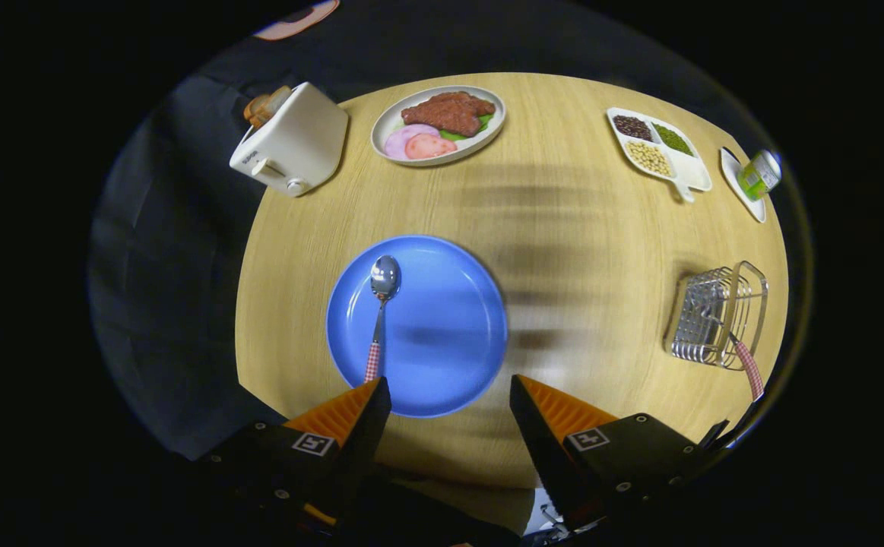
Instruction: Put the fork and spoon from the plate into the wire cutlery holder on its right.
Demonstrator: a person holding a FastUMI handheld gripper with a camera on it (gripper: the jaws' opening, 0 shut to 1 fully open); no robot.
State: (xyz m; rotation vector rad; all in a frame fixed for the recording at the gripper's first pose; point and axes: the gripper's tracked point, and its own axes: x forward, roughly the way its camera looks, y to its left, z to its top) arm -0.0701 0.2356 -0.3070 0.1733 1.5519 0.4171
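The tongs (449,391) hang above the near edge of a round wooden desk (563,251), their two fingers wide apart with nothing between them, and the near rim of the blue plate (442,319) lies in the gap just ahead of the tips. On the plate's left half lies the spoon (381,304), bowl pointing away and its red-checked handle running back toward the left finger; the handle's end sits right at that fingertip, and whether the two touch cannot be made out. To the right of the plate, well apart from it, stands the wire cutlery holder (715,315), and a red-checked handle (749,368) sticks out of it, leaning toward the near side; the working end of that piece is hidden among the wires, so it cannot be told for sure that it is the fork. At the far side of the desk stand a white toaster (293,144) with bread slices in its slots, an oval plate of meat and ham slices (438,125), and a divided white dish (658,148) holding three sorts of beans. Near the far right edge a small green can (759,173) rests on a white saucer (738,190), both squeezed and hard to read because of the lens
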